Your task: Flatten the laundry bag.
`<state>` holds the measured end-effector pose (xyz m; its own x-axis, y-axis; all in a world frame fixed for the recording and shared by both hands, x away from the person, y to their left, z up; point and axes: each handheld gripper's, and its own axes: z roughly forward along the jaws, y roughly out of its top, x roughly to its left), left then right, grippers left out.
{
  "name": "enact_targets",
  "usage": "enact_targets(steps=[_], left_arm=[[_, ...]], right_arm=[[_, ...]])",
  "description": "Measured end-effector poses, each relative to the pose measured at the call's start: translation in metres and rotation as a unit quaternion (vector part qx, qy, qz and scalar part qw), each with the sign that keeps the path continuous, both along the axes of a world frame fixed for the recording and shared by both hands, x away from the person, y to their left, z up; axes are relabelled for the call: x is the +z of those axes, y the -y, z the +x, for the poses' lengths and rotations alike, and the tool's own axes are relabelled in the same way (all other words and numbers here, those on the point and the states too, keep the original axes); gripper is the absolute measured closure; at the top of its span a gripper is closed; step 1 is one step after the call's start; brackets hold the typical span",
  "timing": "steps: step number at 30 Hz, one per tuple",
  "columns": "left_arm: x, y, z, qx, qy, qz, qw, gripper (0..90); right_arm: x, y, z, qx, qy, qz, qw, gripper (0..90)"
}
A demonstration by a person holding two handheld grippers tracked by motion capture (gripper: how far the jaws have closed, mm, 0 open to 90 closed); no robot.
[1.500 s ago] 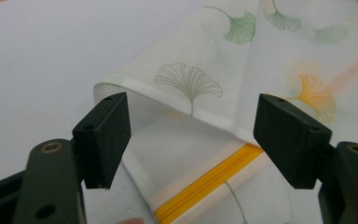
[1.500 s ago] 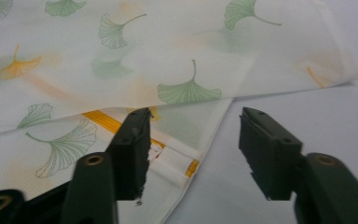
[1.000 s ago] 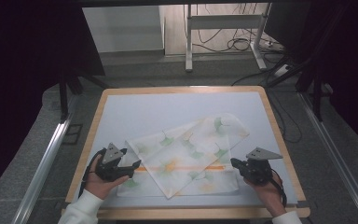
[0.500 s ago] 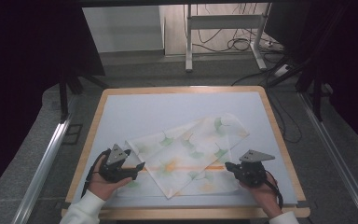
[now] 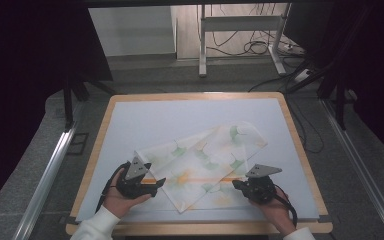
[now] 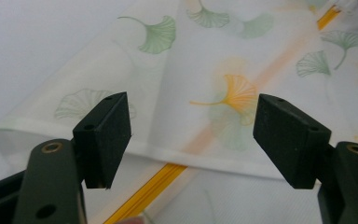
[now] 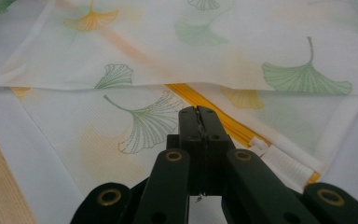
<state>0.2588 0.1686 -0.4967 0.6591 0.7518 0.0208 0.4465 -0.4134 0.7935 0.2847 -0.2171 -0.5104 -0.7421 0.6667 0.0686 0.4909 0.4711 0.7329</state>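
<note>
Now both grippers nearer the cloth (image 5: 205, 160) (inward), left gripper (image 5: 159, 184) jaws apart, right gripper (image 5: 236, 185) jaws clenched empty.

The left gripper (image 6: 193, 140) has two black jaws that stand wide apart, with nothing between them. Its pads (image 6: 105, 137) are flat black blocks. Past them lies a thin white cloth (image 6: 205, 60) with fan-shaped leaves on it. Some leaves are green (image 6: 157, 33), and one is orange (image 6: 235, 93). The cloth is folded, and its top layer ends in a white edge just behind the jaws. A bright yellow stripe (image 6: 149, 191) peeks out from under that edge. The cloth rests on a white table top (image 6: 32, 51).
</note>
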Motion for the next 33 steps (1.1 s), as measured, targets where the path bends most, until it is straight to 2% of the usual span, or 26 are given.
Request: enact_targets(steps=[9,11,15,23,30,33], left_arm=[[-0.001,0.024,-0.003,-0.035,-0.012,0.008,0.9993,27.4],[-0.001,0.033,-0.007,-0.050,-0.014,0.008,0.9986,27.5],[-0.001,0.041,-0.010,-0.058,-0.012,0.011,0.9982,27.7],[-0.007,0.057,-0.010,-0.074,-0.025,0.022,0.9968,27.8],[-0.013,0.073,-0.011,-0.094,-0.039,0.033,0.9943,27.6],[-0.016,0.079,-0.013,-0.107,-0.036,0.040,0.9928,27.4]], right_arm=[[-0.004,-0.005,0.000,0.009,-0.008,-0.010,0.9999,89.1],[-0.005,-0.005,0.001,0.011,-0.010,-0.012,0.9998,89.1],[-0.007,-0.006,0.001,0.013,-0.018,-0.020,0.9996,89.1],[-0.011,-0.007,0.003,0.013,-0.030,-0.035,0.9988,89.1],[-0.011,-0.007,0.004,0.014,-0.028,-0.037,0.9988,89.1],[-0.011,-0.007,0.005,0.016,-0.027,-0.037,0.9988,88.8]])
